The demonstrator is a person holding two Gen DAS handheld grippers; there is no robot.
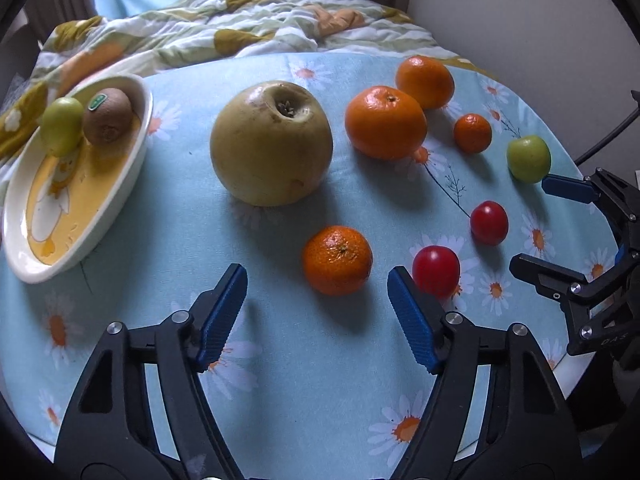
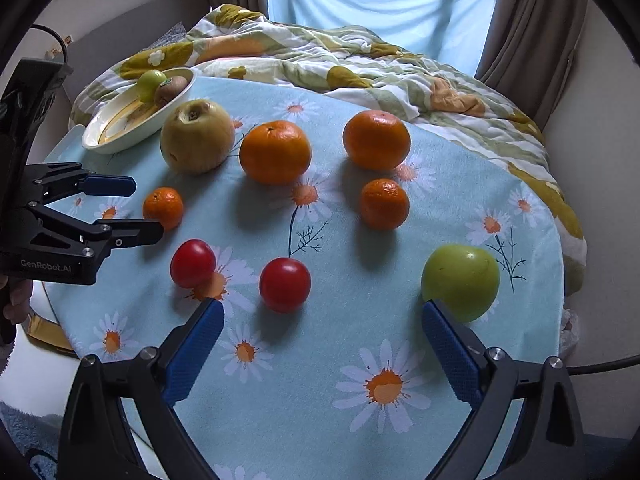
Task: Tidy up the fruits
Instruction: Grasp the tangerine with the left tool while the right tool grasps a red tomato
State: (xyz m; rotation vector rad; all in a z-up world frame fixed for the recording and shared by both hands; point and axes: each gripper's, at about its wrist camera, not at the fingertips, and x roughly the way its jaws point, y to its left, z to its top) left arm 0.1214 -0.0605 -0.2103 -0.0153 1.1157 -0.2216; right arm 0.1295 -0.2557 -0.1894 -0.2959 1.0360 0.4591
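Loose round orange mandarins (image 1: 337, 260), red tomatoes (image 1: 436, 271) and a yellow pear (image 1: 271, 143) are being shown mid-frame on the daisy-print blue tablecloth (image 1: 280, 360). A white oval dish (image 1: 24, 256) is sitting at the left edge. The left gripper (image 1: 317, 316) and right gripper (image 2: 322, 352) are being held spread, empty, over bare cloth.

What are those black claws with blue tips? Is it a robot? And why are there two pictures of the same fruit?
No robot: a person holds one claw, called a gripper, in each hand. Each gripper carries a camera looking along its fingers, so you get two views of one table. One picture looks out from the left gripper, the other from the right gripper. Both are open and hold nothing. On the flowered tablecloth lie a big yellow pear, four oranges, two red fruits and a green fruit. The white dish already holds a kiwi and another green fruit.
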